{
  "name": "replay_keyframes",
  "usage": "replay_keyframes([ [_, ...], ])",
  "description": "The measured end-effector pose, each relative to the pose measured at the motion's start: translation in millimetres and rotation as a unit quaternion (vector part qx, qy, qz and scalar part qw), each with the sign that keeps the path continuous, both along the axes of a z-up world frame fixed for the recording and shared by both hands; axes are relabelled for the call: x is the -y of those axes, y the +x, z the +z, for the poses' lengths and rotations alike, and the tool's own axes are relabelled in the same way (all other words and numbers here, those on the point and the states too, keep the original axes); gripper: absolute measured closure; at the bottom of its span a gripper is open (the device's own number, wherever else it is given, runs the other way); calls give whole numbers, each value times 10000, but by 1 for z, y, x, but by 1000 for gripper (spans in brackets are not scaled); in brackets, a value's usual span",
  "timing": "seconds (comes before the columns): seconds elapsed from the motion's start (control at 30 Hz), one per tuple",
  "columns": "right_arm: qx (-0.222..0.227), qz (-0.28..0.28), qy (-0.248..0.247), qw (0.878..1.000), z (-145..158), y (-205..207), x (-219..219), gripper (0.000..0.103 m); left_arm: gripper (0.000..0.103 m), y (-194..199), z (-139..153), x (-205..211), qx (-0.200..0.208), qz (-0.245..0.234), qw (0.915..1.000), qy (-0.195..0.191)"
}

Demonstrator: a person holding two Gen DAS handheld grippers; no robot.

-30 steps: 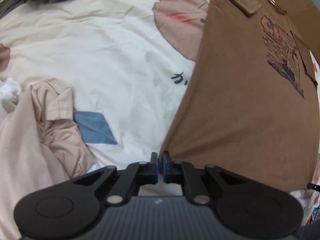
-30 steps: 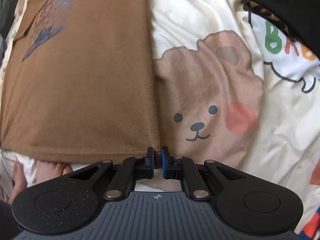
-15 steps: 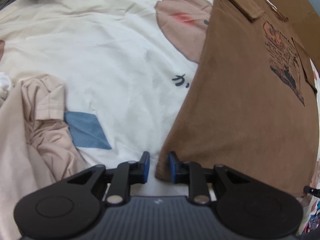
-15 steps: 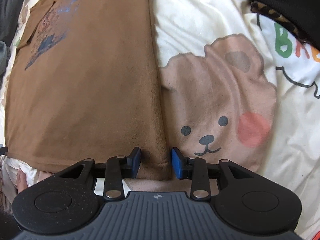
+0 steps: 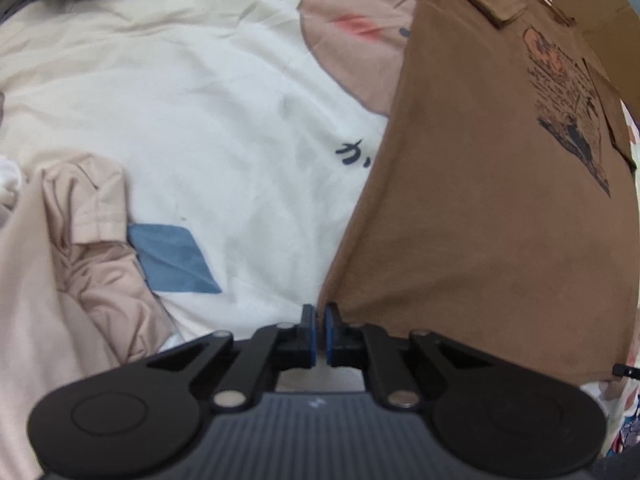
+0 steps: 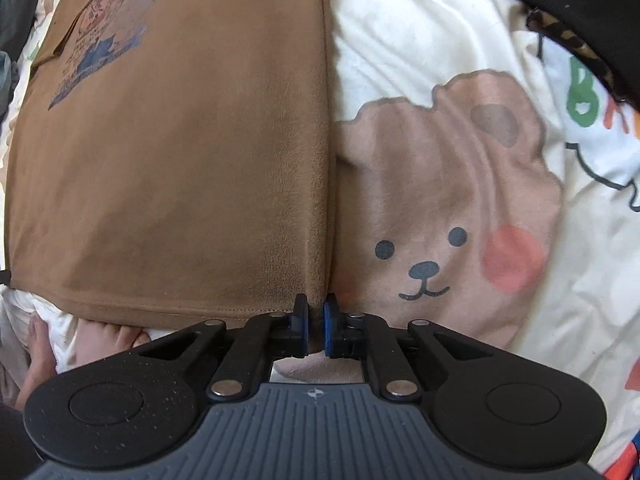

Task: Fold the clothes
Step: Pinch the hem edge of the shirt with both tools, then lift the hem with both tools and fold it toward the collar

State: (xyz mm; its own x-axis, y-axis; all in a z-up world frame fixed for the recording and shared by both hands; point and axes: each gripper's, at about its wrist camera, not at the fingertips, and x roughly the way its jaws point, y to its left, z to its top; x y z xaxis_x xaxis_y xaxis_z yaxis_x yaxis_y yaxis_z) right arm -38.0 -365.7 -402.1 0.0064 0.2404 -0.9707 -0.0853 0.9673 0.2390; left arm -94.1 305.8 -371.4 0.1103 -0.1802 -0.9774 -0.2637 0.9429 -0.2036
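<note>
A brown T-shirt [image 5: 480, 220] with a dark chest print lies flat on the bed, sleeves folded in. In the left wrist view my left gripper [image 5: 319, 316] sits at the shirt's near left hem corner, jaws shut with the corner pinched between the blue pads. The right wrist view shows the same shirt [image 6: 180, 180] from the other side. My right gripper [image 6: 316, 308] is at the near right hem corner, shut on the fabric where the side edge meets the hem. Both grippers point steeply down at the bed.
A cream bed sheet [image 5: 220, 120] with a bear print [image 6: 440, 220] lies under everything. A crumpled beige garment [image 5: 80, 260] lies left of the shirt, a black garment [image 6: 580, 0] at the far right. A bare foot [image 6: 104, 336] shows below the hem.
Both grippers opened around the shirt's two hem corners half a second ago and have closed again, now pinching the fabric. The hands stayed in place.
</note>
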Motion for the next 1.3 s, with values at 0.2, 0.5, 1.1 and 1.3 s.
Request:
replay_keyframes([
  [0.2, 86, 123, 45, 9999, 39, 1, 8, 99, 99, 6, 37, -3, 140, -129, 9998, -98],
  [0.5, 239, 24, 208, 9995, 81, -1, 20, 99, 99, -5, 71, -19, 262, -206, 9993, -157],
  [1.1, 88, -190, 323, 9993, 79, -54, 24, 99, 99, -44, 86, -15, 105, -268, 9995, -107],
  [1.3, 128, -331, 467, 9983, 85, -62, 30, 99, 99, -49, 92, -17, 182, -121, 9995, -247],
])
